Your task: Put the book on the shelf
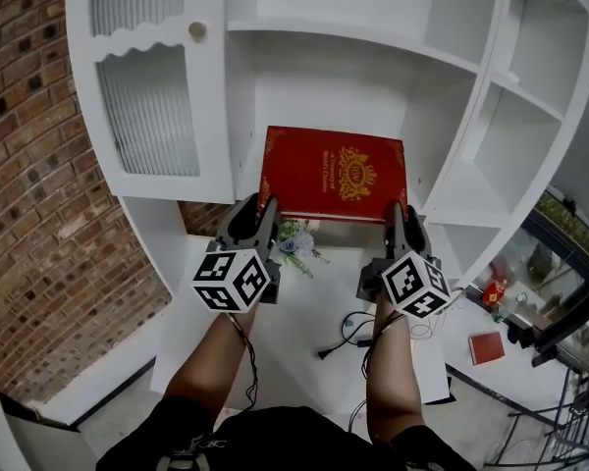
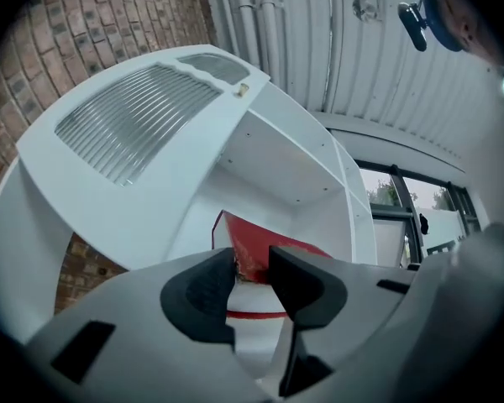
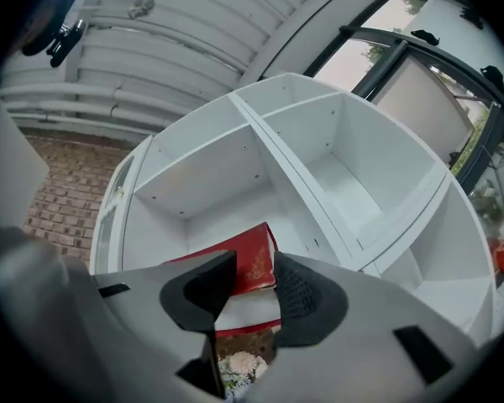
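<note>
A red book (image 1: 332, 175) with a gold crest lies cover-up in the air in front of the middle compartment of the white shelf unit (image 1: 353, 35). My left gripper (image 1: 265, 211) is shut on its near left corner, and my right gripper (image 1: 398, 214) is shut on its near right corner. In the left gripper view the book's (image 2: 254, 250) red edge sits between the dark pads of the left gripper (image 2: 252, 269). The right gripper view shows the book's (image 3: 250, 260) cover and white page block clamped in the right gripper (image 3: 254, 282). Both grippers point slightly upward at the open shelves.
A ribbed-glass cabinet door (image 1: 147, 106) with a round knob stands left of the open compartments. A small bunch of flowers (image 1: 296, 243) lies on the white surface below the book, with cables (image 1: 346, 340) nearer me. A brick wall (image 1: 29, 165) is at the left; a small red book (image 1: 486, 346) lies at the lower right.
</note>
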Demonstrator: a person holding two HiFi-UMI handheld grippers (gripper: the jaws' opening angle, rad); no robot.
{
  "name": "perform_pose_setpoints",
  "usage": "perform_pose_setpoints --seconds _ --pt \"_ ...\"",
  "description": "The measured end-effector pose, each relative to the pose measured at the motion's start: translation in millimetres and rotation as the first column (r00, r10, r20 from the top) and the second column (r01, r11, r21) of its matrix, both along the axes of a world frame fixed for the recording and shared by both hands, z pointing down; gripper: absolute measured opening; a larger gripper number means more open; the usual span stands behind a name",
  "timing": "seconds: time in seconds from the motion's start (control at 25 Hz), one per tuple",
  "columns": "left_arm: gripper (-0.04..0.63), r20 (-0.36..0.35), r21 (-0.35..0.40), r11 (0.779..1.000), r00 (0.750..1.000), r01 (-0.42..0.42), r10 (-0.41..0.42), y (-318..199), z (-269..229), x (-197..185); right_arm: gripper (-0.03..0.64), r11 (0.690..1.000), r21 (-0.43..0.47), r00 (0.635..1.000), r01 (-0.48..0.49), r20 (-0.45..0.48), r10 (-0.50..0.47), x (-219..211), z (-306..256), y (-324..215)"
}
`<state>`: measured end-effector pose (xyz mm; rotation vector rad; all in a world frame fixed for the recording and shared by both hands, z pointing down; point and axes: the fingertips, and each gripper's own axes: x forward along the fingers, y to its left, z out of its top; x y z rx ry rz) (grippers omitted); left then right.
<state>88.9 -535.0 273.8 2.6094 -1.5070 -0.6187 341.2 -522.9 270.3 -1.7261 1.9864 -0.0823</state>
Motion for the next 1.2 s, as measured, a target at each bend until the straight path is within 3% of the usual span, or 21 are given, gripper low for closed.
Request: perform_pose_setpoints --seconds 0.12,0.32,0.6,1.08,1.2 --pt "0.141 0.024 0.008 1.000 1.000 0.006 -0.006 -5.1 -4.1 3.1 0.156 1.000 -0.008 1.000 -0.005 -0.027 0.004 2.2 -4.3 -6.1" --pt "0.141 0.002 0.004 1.000 1.000 0.005 -0.005 -17.2 -12.4 3.8 0.156 1.000 -0.029 0.998 -0.010 -0.064 0.009 2.5 -12.7 -16.9" --pt "0.144 -0.049 -0.032 0.999 0.999 -0.006 0.004 -37.9 -19.8 4.7 0.164 0.993 -0.108 0.998 0.054 -0.029 -0.057 5.4 -19.5 -40.4" --pt "0.144 0.020 -0.077 0.997 1.000 0.021 -0.020 -60.5 -23.0 9.9 0.164 0.983 -0.184 0.999 0.025 -0.035 -0.032 11.0 -23.3 -64.3" --pt "0.146 0.090 -0.054 0.997 0.994 0.063 -0.058 -59.0 -29.0 9.3 0.164 0.984 -0.178 0.996 -0.026 -0.087 0.010 10.6 -27.6 -63.8"
